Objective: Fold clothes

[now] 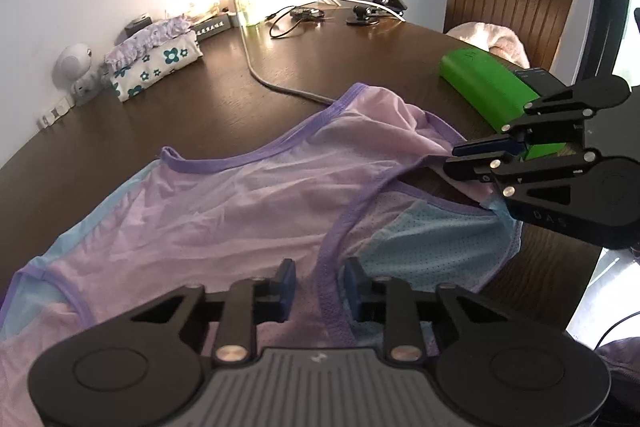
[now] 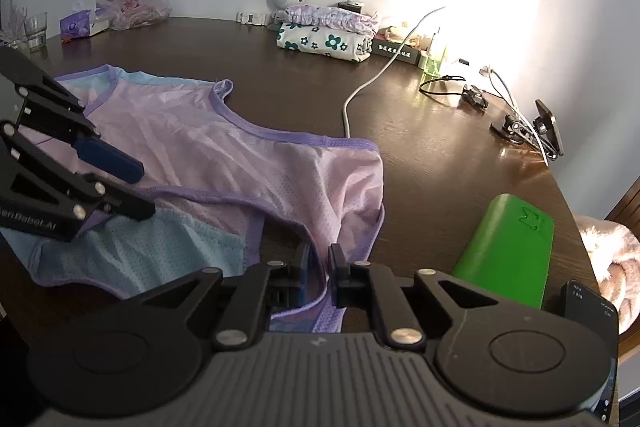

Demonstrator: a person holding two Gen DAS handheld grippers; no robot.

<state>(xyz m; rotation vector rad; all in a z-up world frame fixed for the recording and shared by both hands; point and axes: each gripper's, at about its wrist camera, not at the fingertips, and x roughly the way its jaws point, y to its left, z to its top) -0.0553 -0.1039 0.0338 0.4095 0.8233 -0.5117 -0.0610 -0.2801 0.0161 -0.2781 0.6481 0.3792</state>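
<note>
Left wrist view: a sleeveless mesh top (image 1: 248, 195), lilac with purple binding and pale blue panels, lies spread across the dark wooden table (image 1: 224, 99), one shoulder end bunched near the table's right edge. Left gripper (image 1: 319, 285) hangs low over the garment, jaws standing a little apart with the purple-edged armhole seam running between them; pads not seen pressing the cloth. Right gripper (image 1: 460, 157) comes in from the right edge of this view, jaws nearly together and pinching a bunched fold of the lilac fabric. Right wrist view confirms it: the right gripper (image 2: 319, 269) has a purple hem strip caught in the thin gap between its pads, cloth trailing back under the body of the tool. Left gripper (image 2: 140, 187) shows at the left edge there, tips above the blue mesh panel. Green case (image 2: 508, 251) lies on the table just beside the garment, near the right gripper. Folded floral cloths (image 2: 324, 39) stacked by the wall, well apart. White cable (image 2: 360, 91) runs down the table to the top's upper edge.
</note>
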